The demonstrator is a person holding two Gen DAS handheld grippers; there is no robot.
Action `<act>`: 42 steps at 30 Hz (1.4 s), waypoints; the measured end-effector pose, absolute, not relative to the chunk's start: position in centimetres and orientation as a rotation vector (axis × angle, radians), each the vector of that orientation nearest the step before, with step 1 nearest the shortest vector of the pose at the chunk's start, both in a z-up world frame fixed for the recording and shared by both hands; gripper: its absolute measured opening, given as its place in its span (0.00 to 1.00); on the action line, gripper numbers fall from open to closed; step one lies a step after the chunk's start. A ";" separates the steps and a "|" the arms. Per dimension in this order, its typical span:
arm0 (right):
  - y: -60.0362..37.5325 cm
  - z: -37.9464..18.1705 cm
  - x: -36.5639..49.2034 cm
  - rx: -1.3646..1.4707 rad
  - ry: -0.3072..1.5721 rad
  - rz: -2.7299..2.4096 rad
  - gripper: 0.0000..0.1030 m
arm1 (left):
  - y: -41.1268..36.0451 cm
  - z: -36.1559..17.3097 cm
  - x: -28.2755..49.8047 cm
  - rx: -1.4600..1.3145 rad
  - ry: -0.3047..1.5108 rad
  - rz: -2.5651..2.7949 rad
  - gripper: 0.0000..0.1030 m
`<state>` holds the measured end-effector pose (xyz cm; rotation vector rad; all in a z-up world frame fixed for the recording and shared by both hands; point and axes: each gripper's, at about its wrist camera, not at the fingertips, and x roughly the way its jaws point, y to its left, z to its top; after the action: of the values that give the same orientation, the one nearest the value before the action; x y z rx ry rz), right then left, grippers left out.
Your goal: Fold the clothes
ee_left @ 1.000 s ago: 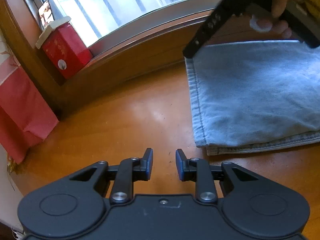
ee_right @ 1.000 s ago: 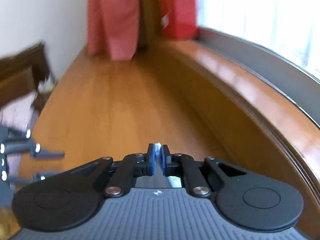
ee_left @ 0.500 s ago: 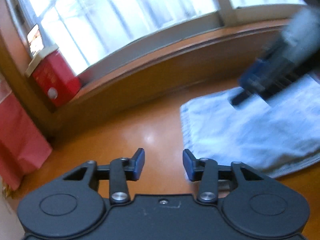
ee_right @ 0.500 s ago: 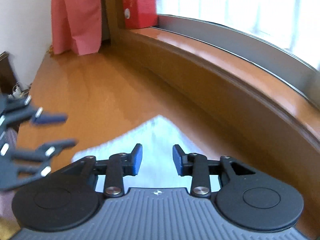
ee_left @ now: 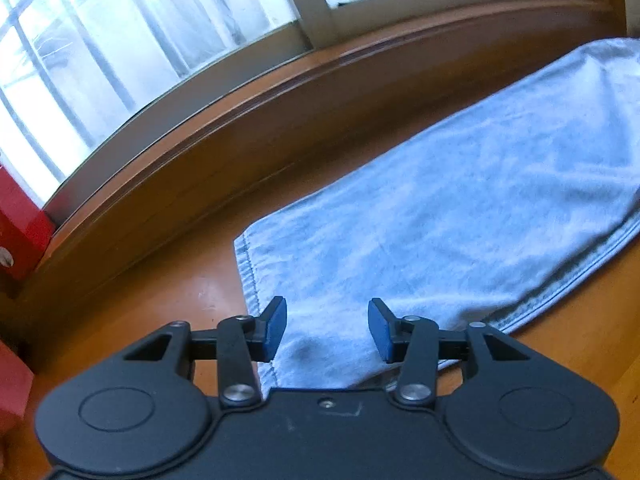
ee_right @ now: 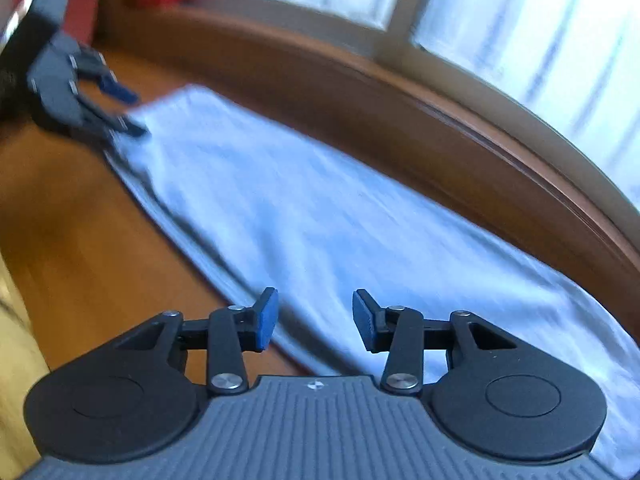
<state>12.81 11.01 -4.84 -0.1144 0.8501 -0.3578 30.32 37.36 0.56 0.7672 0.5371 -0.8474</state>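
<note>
A pale blue denim garment [ee_left: 448,216] lies folded lengthwise into a long flat strip on the orange wooden surface [ee_left: 168,292], along the window sill. My left gripper [ee_left: 327,330] is open and empty, just above the strip's hemmed near end. My right gripper [ee_right: 314,320] is open and empty above the other end of the same garment [ee_right: 320,216]. The right wrist view is blurred and shows the left gripper [ee_right: 116,108] at the strip's far end.
A raised wooden sill [ee_left: 256,120] and the window run along the far side of the garment. A red box [ee_left: 18,216] stands at the sill's left end. A red bag [ee_left: 12,384] hangs at the far left.
My right gripper was shut on the cloth, then let it go and opened, and the cloth now lies flat. My left gripper opened wider and moved over the garment's hemmed end.
</note>
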 end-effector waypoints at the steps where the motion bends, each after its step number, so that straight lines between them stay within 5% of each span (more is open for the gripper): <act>1: 10.6 -5.1 12.4 -0.111 0.868 -0.370 0.42 | 37.3 0.6 30.3 0.767 0.538 -0.845 0.41; 9: 9.5 -7.5 13.4 -0.168 0.956 -0.305 0.38 | 37.1 1.3 30.2 0.739 0.548 -0.808 0.42; 11: 9.3 -8.0 14.1 -0.191 0.967 -0.292 0.28 | 37.5 1.4 30.3 0.734 0.550 -0.782 0.42; 13: 9.0 -8.2 15.2 -0.202 0.953 -0.308 0.03 | 37.9 1.6 30.5 0.729 0.553 -0.753 0.42; 15: 9.0 -6.5 14.9 -0.196 0.894 -0.331 0.00 | 38.5 1.9 30.9 0.723 0.557 -0.724 0.42; 18: 9.1 -4.0 14.0 -0.178 0.830 -0.349 0.00 | 39.3 2.0 31.5 0.714 0.565 -0.688 0.43; 29: 10.4 -8.0 13.8 -0.262 1.079 -0.189 0.08 | 40.6 2.0 33.3 0.737 0.563 -0.627 0.44; 36: 8.7 -4.2 14.7 -0.076 0.864 -0.189 0.17 | 39.4 3.1 33.3 0.687 0.544 -0.749 0.49; 42: 8.5 -8.4 17.1 0.097 0.804 -0.308 0.23 | 35.2 0.9 31.0 0.705 0.569 -0.987 0.52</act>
<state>17.15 8.49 -8.38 0.0971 0.8044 -0.3076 30.97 35.23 0.94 0.7046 0.5692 -0.9870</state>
